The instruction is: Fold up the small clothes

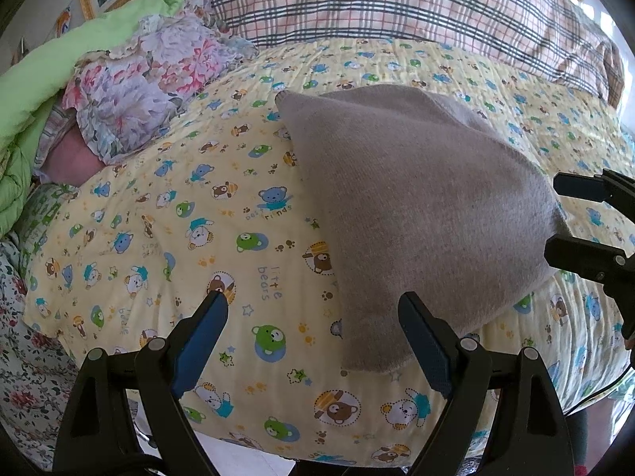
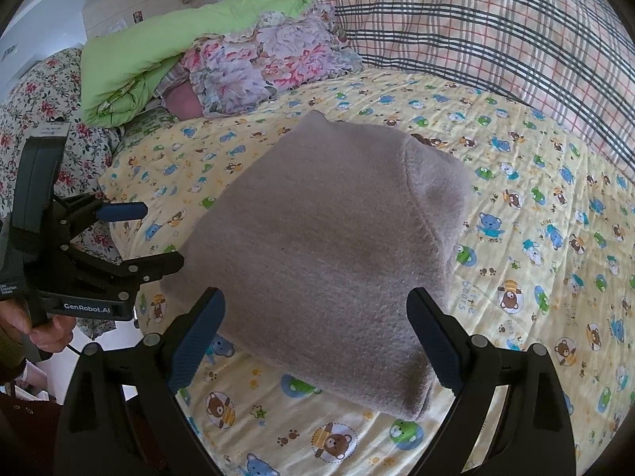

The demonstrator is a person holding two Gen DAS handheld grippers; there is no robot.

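On the bear-print sheet [image 2: 528,238] lay the folded grey cloth [image 2: 329,261], flat and mid-bed. I had the left gripper [image 1: 313,341] spread wide w/ nothing between its fingers, its right finger just over the cloth's near edge. Right gripper [image 2: 315,337] was spread too, empty, hovering above the cloth's near end. Plaid blanket [image 2: 496,39] and floral pillow [image 2: 258,63] sat behind.

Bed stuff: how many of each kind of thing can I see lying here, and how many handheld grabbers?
Folded grey-brown garment: 1
Bear-print sheet: 1
Plaid pillow: 1
Floral ruffled pillow: 1
Green quilt: 1
Grabbers, both open: 2, left gripper and right gripper
Total: 7
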